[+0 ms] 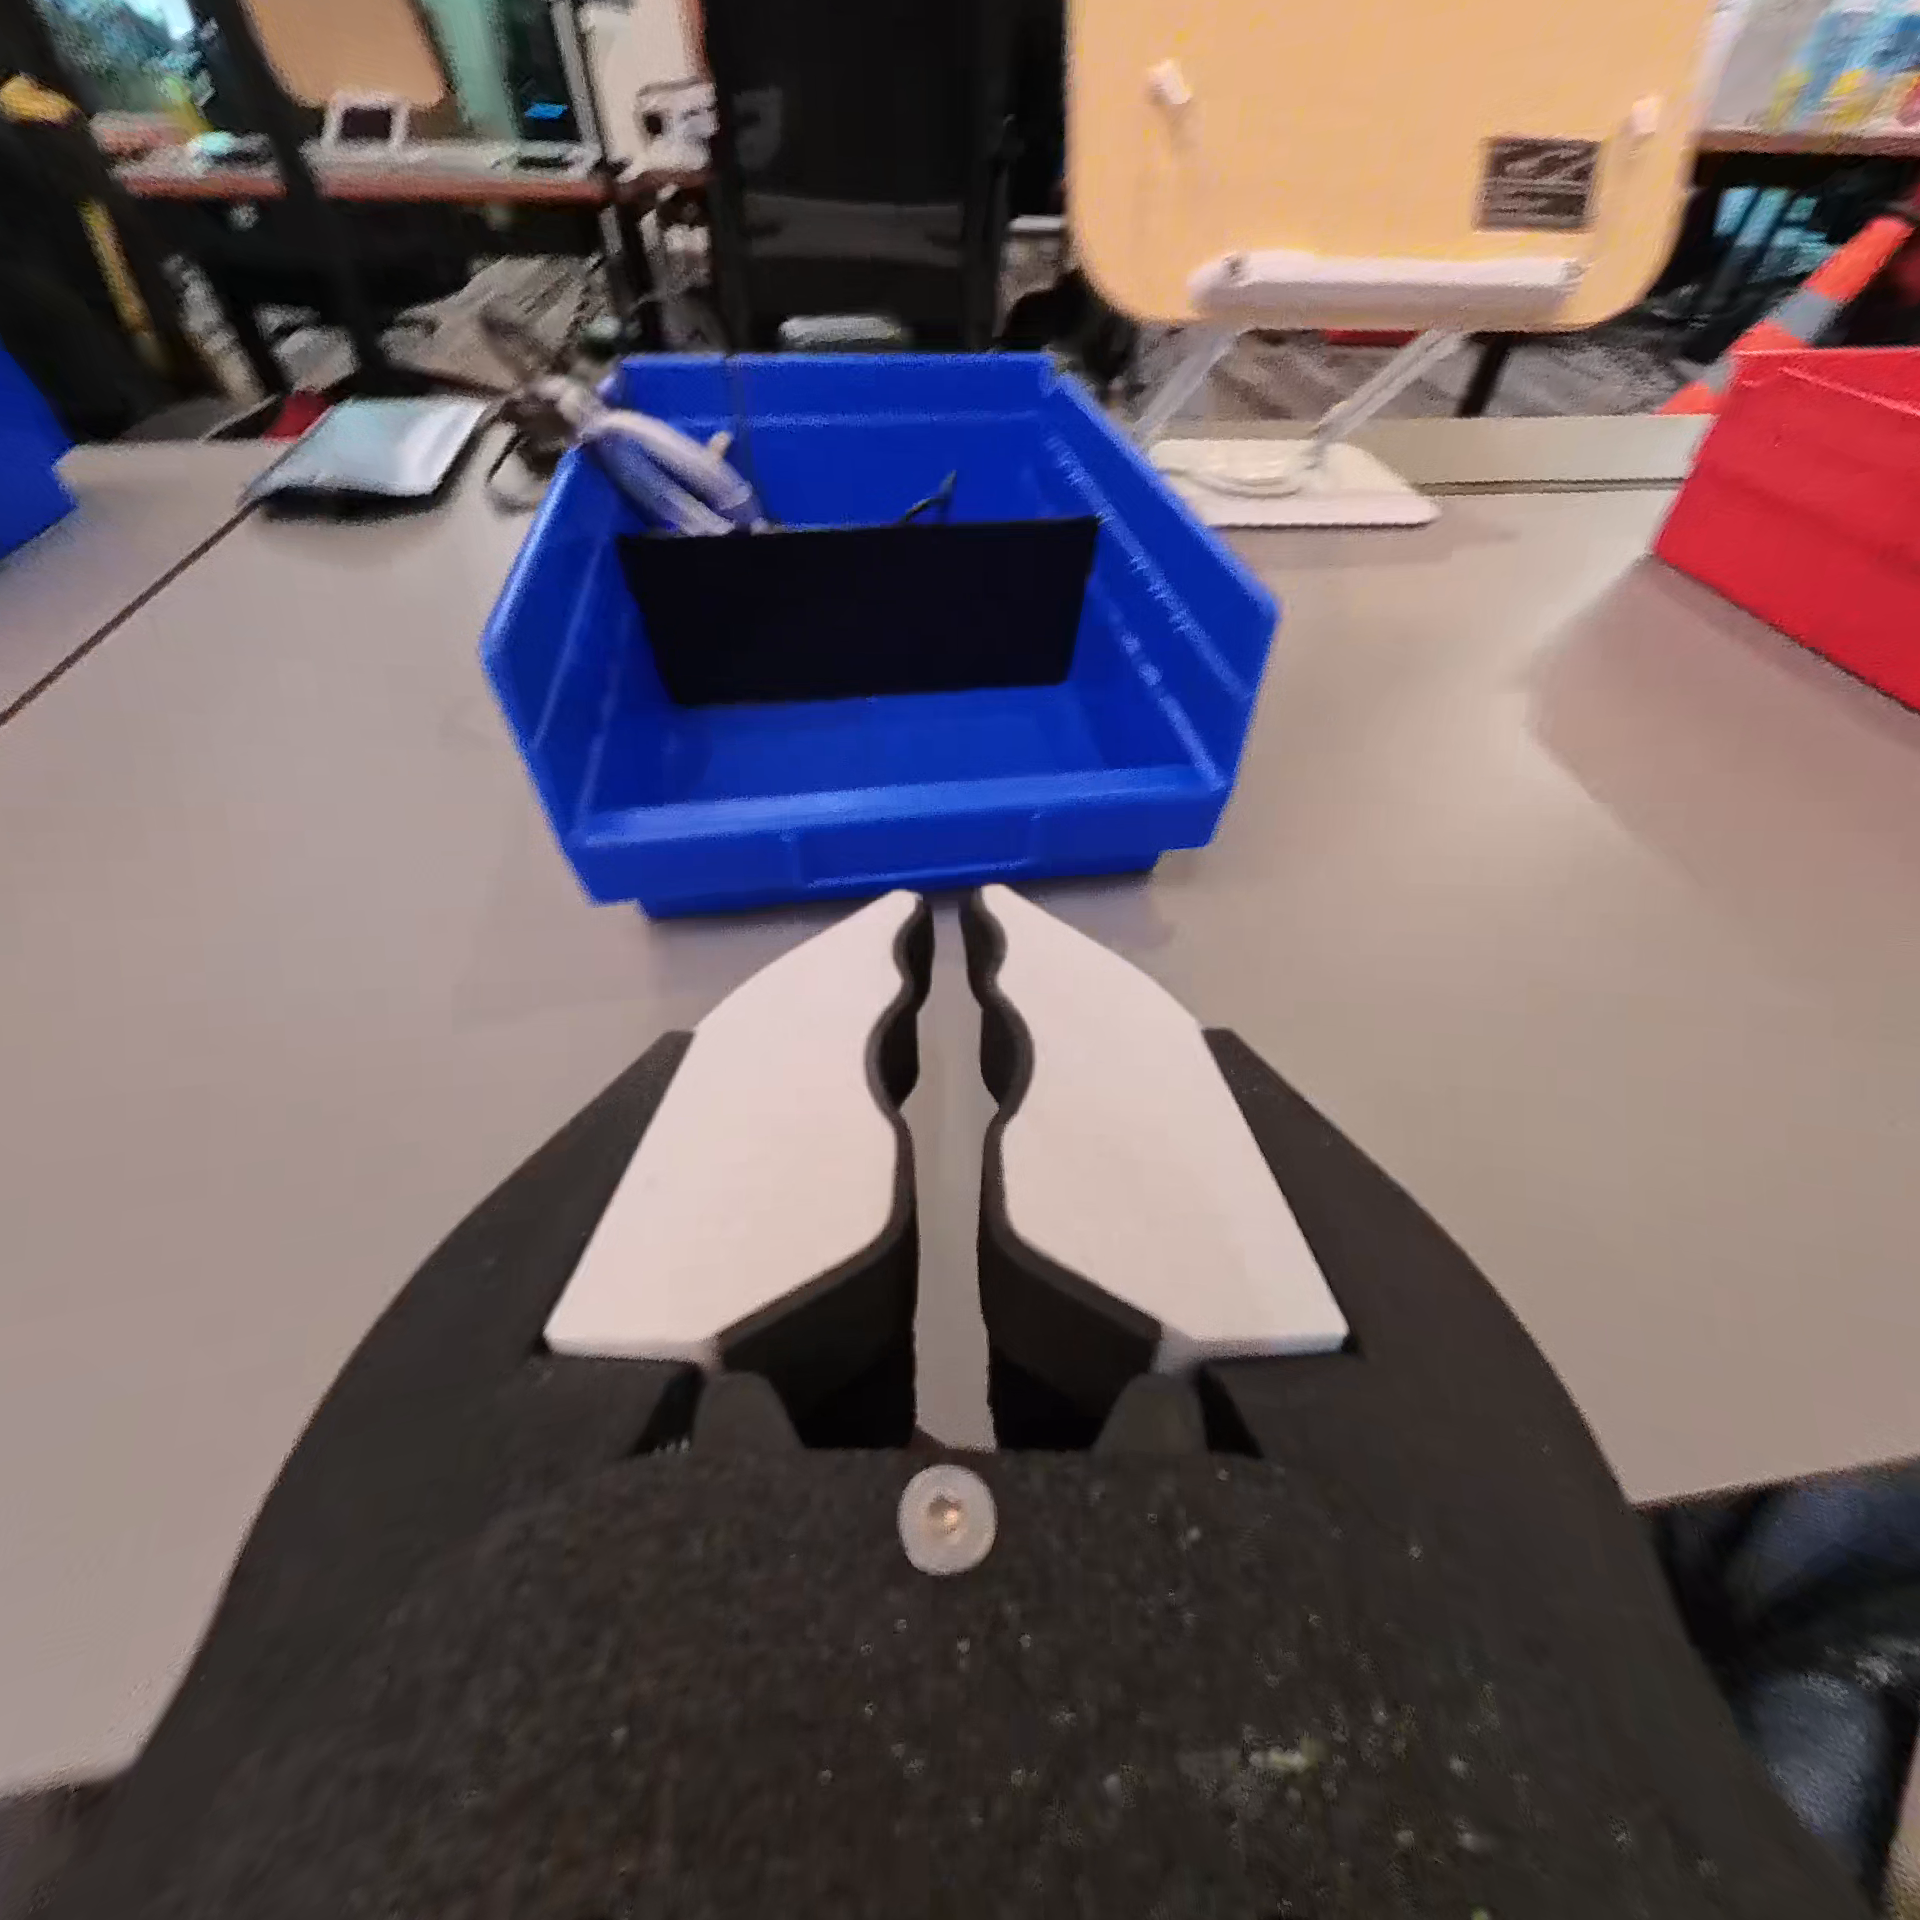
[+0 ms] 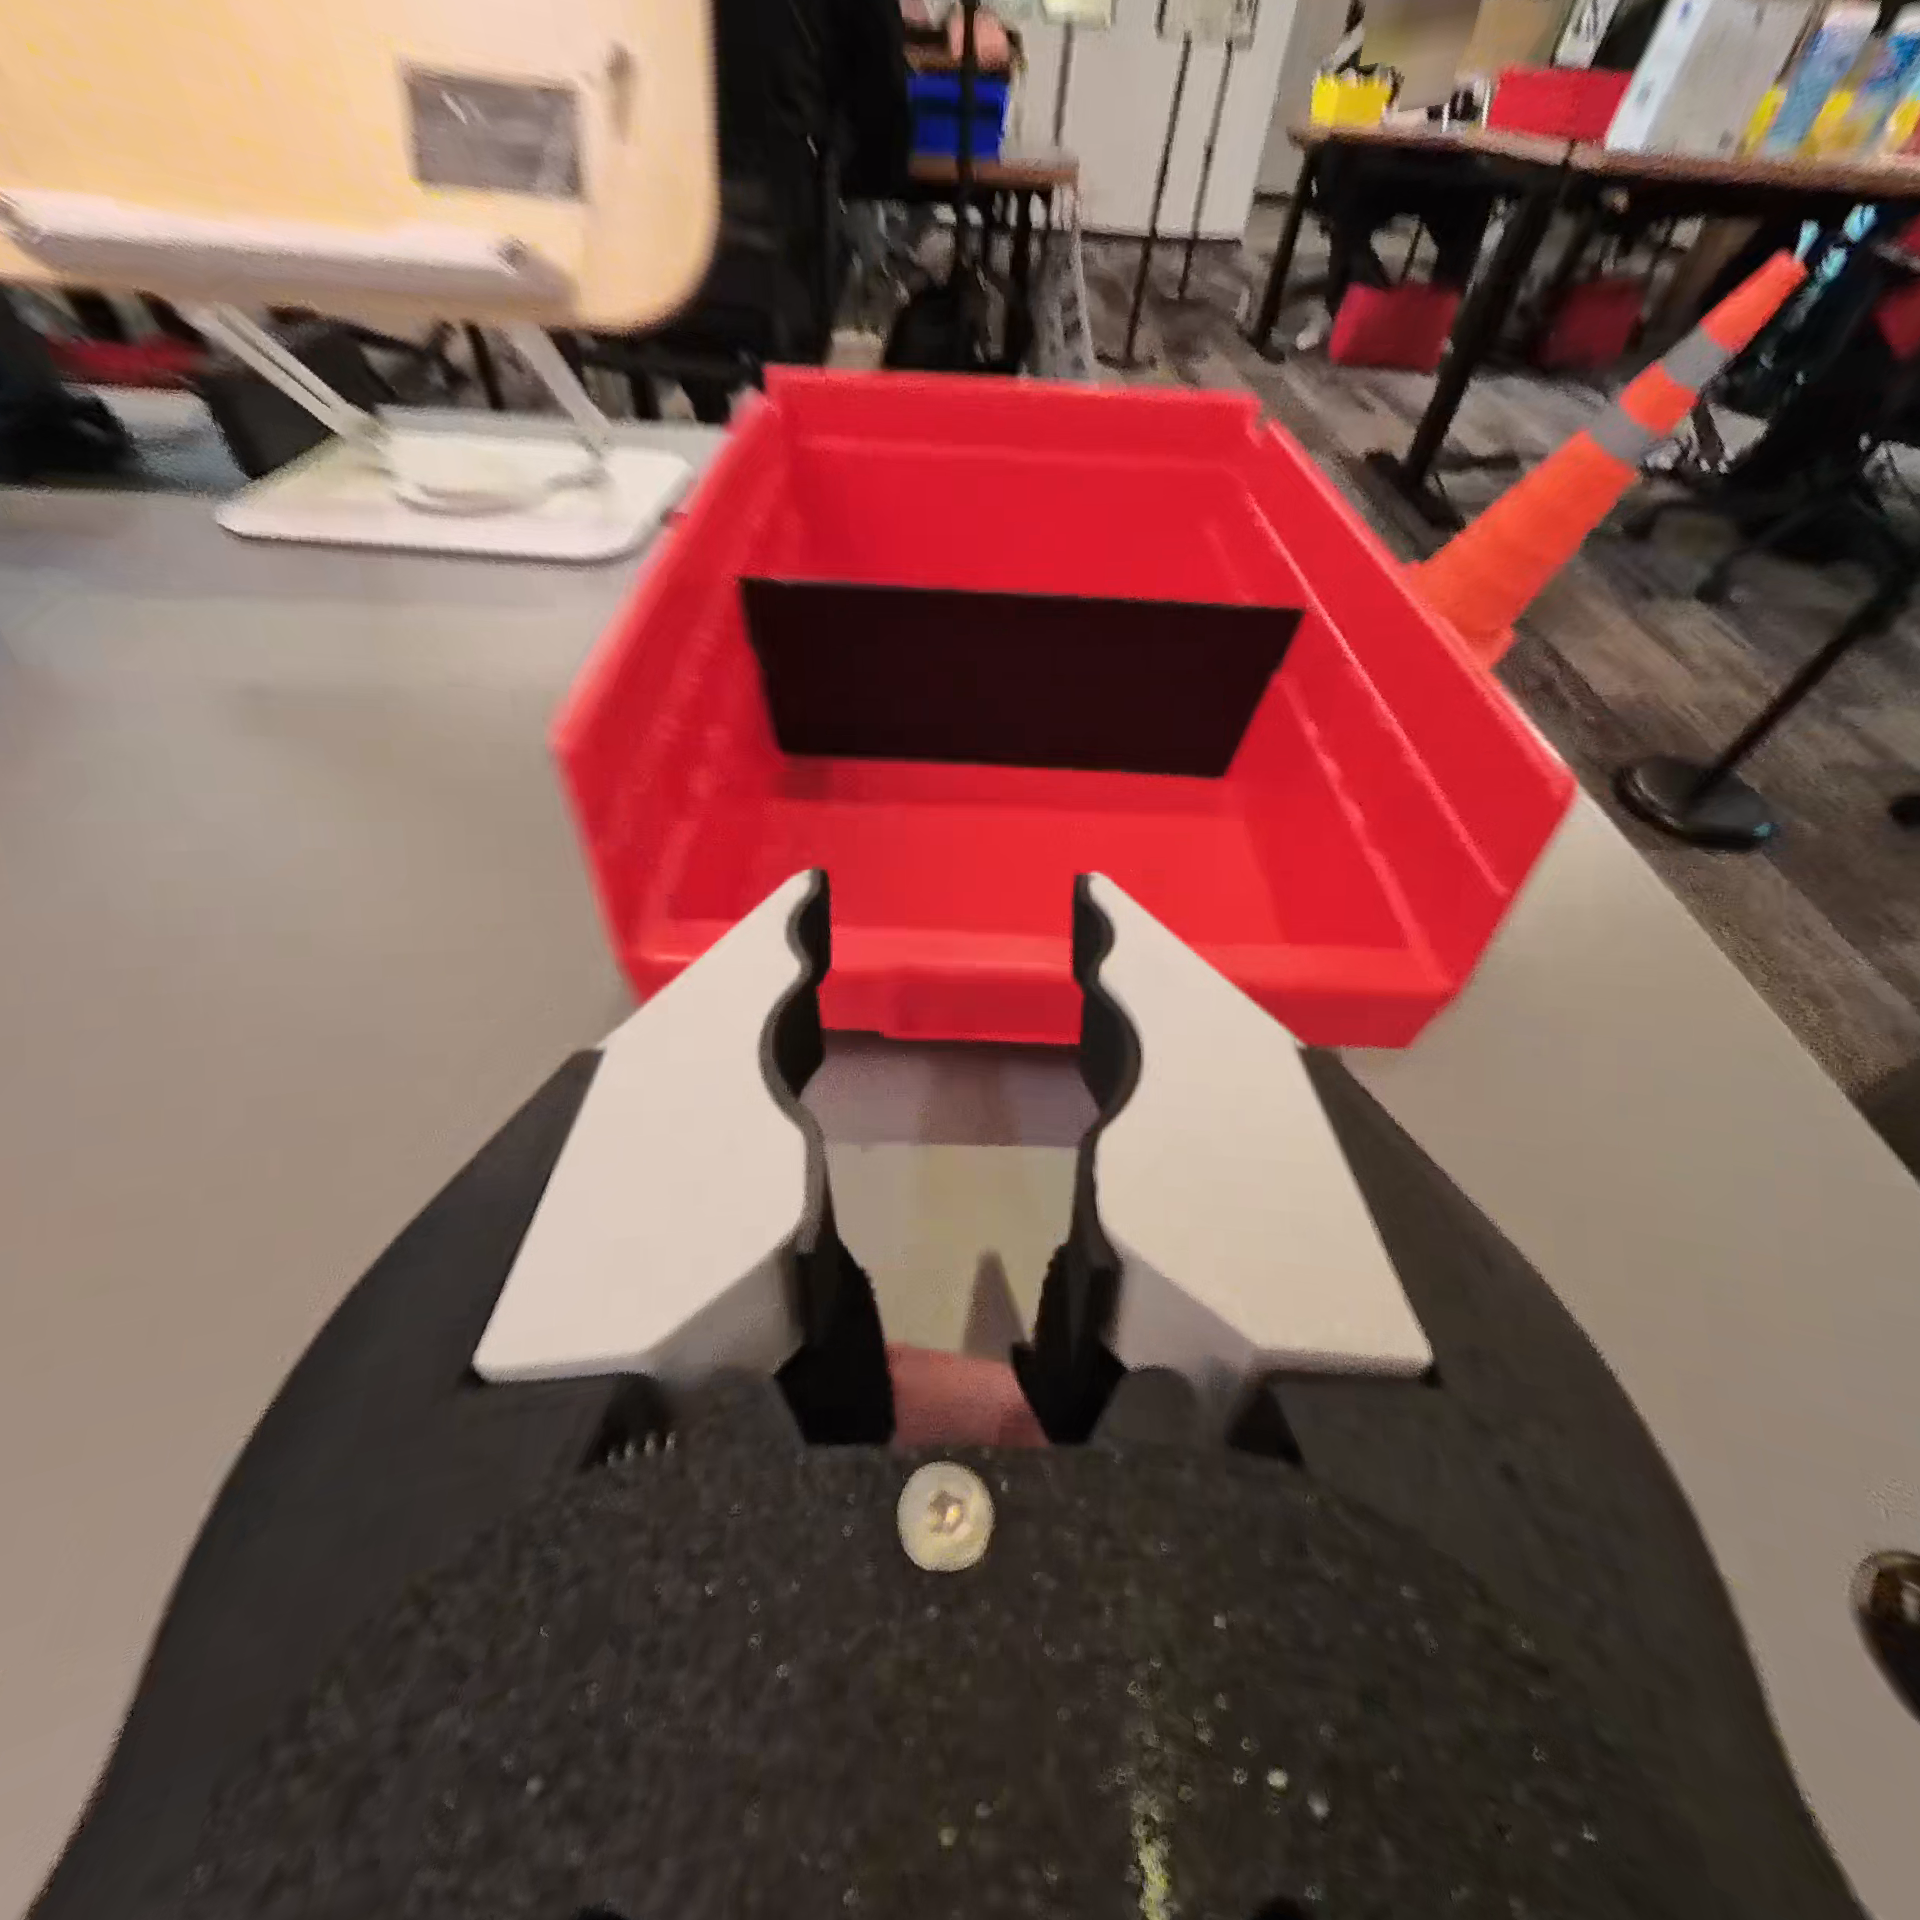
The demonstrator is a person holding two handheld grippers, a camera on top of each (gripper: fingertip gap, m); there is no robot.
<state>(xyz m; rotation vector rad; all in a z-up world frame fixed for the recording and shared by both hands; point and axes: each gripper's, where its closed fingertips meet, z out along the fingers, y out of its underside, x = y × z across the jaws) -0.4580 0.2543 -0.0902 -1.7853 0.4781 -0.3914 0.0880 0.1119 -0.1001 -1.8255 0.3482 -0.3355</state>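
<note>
Left wrist view: the left gripper [image 1: 948, 914] hangs with its jaws nearly together, only a thin slit between them and nothing held, just short of the near lip of a blue plastic bin [image 1: 883, 831] on the grey table [image 1: 260, 935]. Only this view catches the tools [image 1: 665, 468] behind that bin's black divider [image 1: 862, 613] (blurred). Right wrist view: the right gripper [image 2: 948, 894] gapes wide, empty, its tips over the near lip of a red plastic bin [image 2: 1455, 748].
</note>
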